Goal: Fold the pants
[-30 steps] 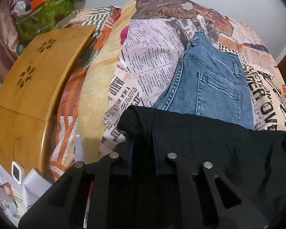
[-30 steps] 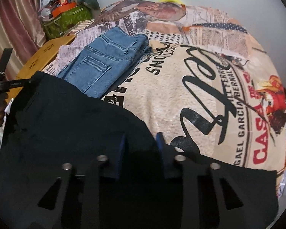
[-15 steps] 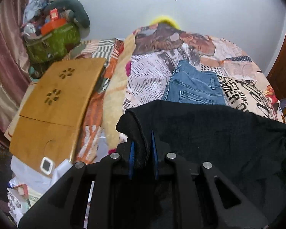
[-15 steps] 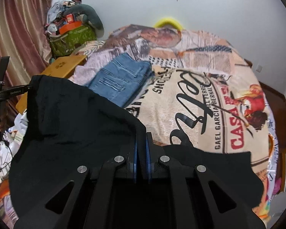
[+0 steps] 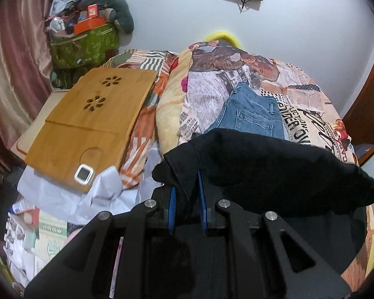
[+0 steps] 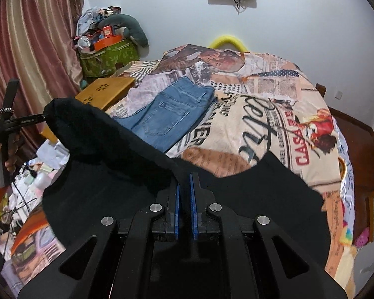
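black pants, lifted, stretched between both tongs, above bed

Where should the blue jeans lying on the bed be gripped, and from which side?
Judging by their pose, take the blue jeans at the waistband end, which points toward the far wall. They lie flat and already folded on the bedspread, so pinch that thick edge from above, one corner per gripper. Both grippers now hold the black pants.

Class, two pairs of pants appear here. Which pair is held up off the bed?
The black pants: each hand-held gripper, left and right, is clamped on an edge. The blue jeans lie folded flat on the printed bedspread, untouched.
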`<action>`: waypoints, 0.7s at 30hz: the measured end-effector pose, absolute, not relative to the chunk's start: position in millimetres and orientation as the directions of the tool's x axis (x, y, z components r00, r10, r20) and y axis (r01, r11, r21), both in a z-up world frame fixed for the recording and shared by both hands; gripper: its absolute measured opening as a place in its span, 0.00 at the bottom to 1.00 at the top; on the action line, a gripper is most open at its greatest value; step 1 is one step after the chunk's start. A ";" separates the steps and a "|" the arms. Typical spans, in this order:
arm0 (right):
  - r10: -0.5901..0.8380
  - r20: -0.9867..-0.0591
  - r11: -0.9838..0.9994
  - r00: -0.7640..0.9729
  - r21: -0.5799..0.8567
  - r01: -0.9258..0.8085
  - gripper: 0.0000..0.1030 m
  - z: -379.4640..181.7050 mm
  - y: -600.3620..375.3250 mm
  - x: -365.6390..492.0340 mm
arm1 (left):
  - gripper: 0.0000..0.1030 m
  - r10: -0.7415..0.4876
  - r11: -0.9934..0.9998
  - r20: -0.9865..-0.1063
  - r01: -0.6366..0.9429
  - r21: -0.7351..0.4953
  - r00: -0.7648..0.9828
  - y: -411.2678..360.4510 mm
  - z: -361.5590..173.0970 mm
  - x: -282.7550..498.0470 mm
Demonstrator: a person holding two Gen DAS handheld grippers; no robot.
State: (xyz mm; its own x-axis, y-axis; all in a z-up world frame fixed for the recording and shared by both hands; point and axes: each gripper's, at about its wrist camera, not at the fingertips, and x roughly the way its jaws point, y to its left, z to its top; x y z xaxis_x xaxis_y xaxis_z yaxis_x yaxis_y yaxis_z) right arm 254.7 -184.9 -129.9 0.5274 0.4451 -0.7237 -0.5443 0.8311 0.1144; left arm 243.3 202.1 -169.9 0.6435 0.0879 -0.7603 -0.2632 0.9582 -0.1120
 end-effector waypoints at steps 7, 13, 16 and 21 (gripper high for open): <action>0.443 -0.747 0.832 0.496 0.138 -0.537 0.06 -143.4 -188.7 226.2 | 0.15 0.072 0.957 -0.769 -0.261 -0.126 0.635 204.9 -183.2 204.7; 0.434 -0.763 0.841 0.479 0.152 -0.519 0.07 -156.0 -190.0 202.1 | 0.09 0.124 0.959 -0.783 -0.276 -0.063 0.609 195.5 -197.1 181.2; 0.435 -0.768 0.846 0.470 0.170 -0.506 0.07 -162.9 -192.5 194.7 | 0.07 0.143 0.955 -0.799 -0.293 -0.043 0.584 197.7 -206.5 171.7; 0.424 -0.790 0.852 0.443 0.182 -0.491 0.07 -174.7 -194.7 189.2 | 0.07 0.143 0.947 -0.825 -0.317 -0.046 0.547 205.6 -219.6 159.0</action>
